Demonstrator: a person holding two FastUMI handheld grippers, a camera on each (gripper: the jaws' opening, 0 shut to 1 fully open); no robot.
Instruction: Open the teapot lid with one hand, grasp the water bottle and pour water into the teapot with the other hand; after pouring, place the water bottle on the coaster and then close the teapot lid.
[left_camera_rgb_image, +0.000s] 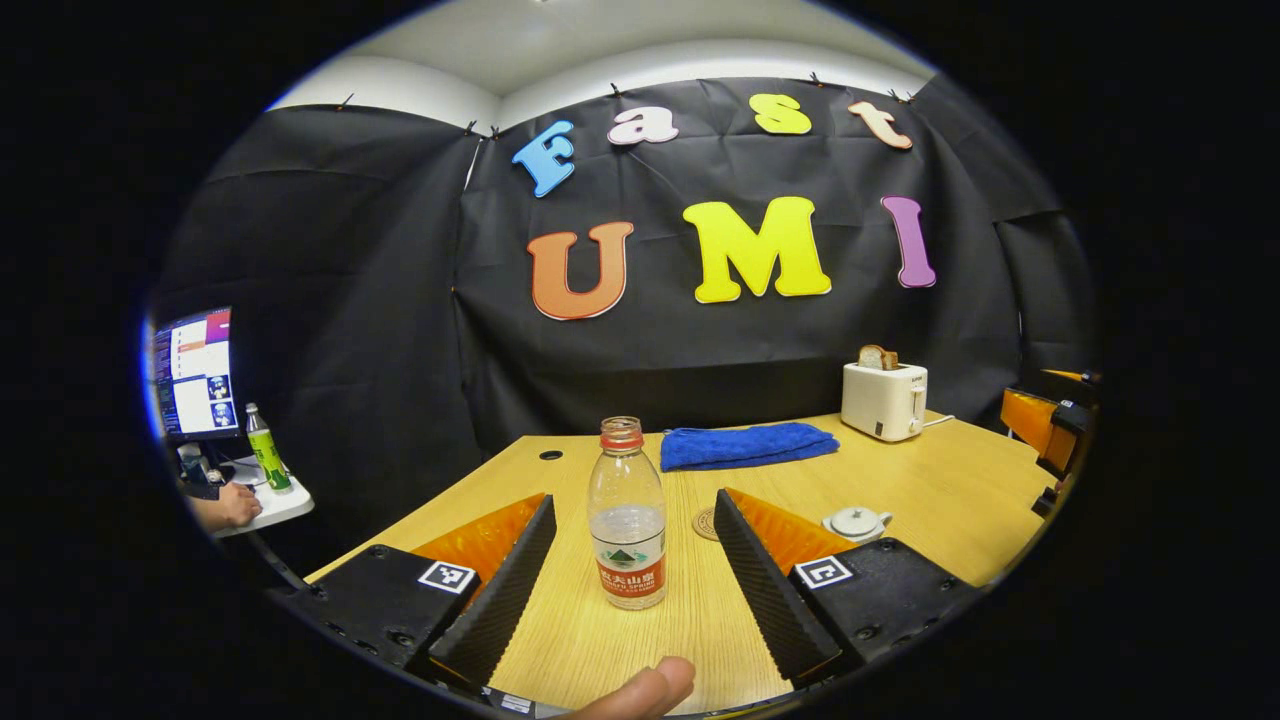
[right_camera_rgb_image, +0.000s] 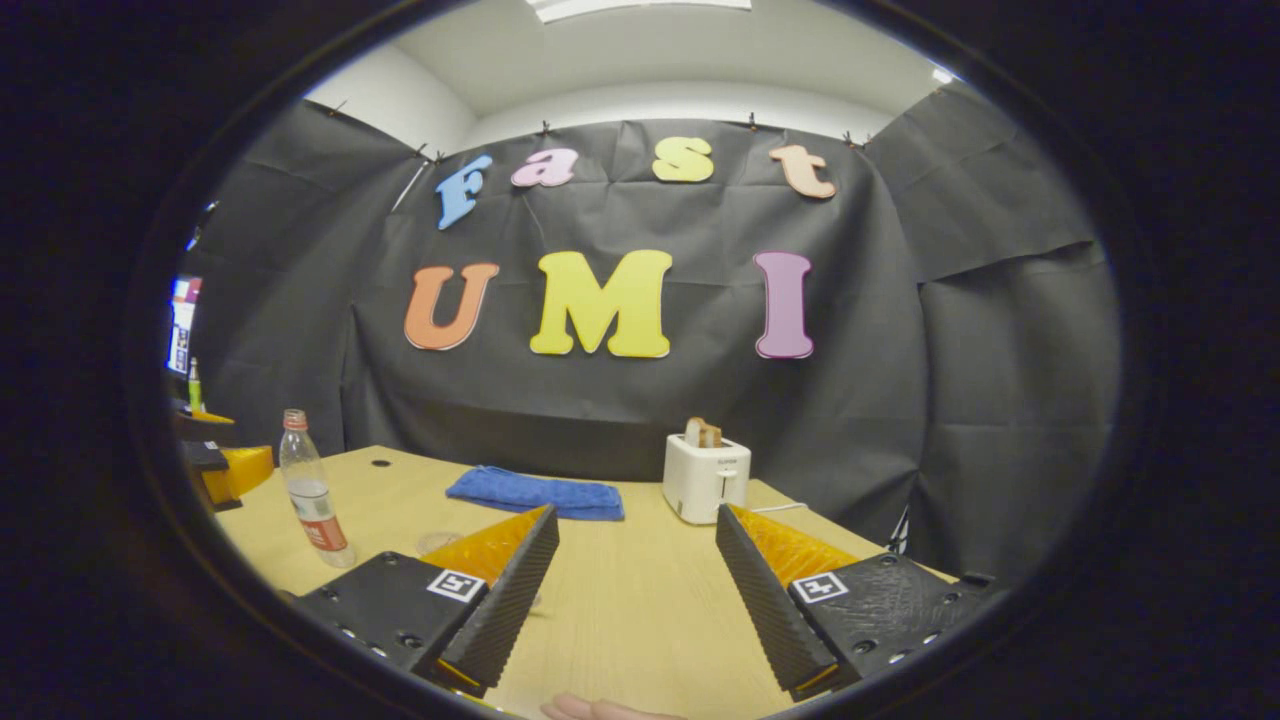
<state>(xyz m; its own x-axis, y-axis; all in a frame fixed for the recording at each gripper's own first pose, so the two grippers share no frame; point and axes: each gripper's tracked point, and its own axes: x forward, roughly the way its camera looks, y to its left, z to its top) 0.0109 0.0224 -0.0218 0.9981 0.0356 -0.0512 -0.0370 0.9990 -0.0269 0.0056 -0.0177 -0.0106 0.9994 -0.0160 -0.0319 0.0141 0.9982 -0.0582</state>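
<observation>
Wood-grain table (left_camera_rgb_image: 930, 490) fills the lower half of both views. In the left gripper view, left gripper (left_camera_rgb_image: 635, 570) is level and low over the tabletop, jaws spread wide, both fingers apart from the water bottle (left_camera_rgb_image: 627, 515), which stands upright between them at lower centre. No contact on either side. Bottle cap is on, water sits roughly at mid-height. A fingertip (left_camera_rgb_image: 645, 692) of the holding hand pokes in at the bottom edge.

Coaster (left_camera_rgb_image: 706, 523) lies flat just right of the bottle, partly hidden behind the right-hand finger. White teapot (left_camera_rgb_image: 856, 522) sits at lower right of that frame, lid on, just beyond the same finger. Blue towel (left_camera_rgb_image: 745, 445) is folded behind the bottle, white toaster (left_camera_rgb_image: 884, 398) with bread in its slot at right of centre. Far left: monitor (left_camera_rgb_image: 195, 373), a green bottle (left_camera_rgb_image: 267, 450) and a person's hand (left_camera_rgb_image: 232, 505) on a side table.

In the right gripper view, right gripper (right_camera_rgb_image: 637, 585) is also level above the table, jaws wide, gripping nothing, bare tabletop between the fingers. Water bottle (right_camera_rgb_image: 313, 492) shows at lower left of that frame, well apart from this gripper. Towel (right_camera_rgb_image: 537, 493) and toaster (right_camera_rgb_image: 706, 478) sit ahead at centre.
</observation>
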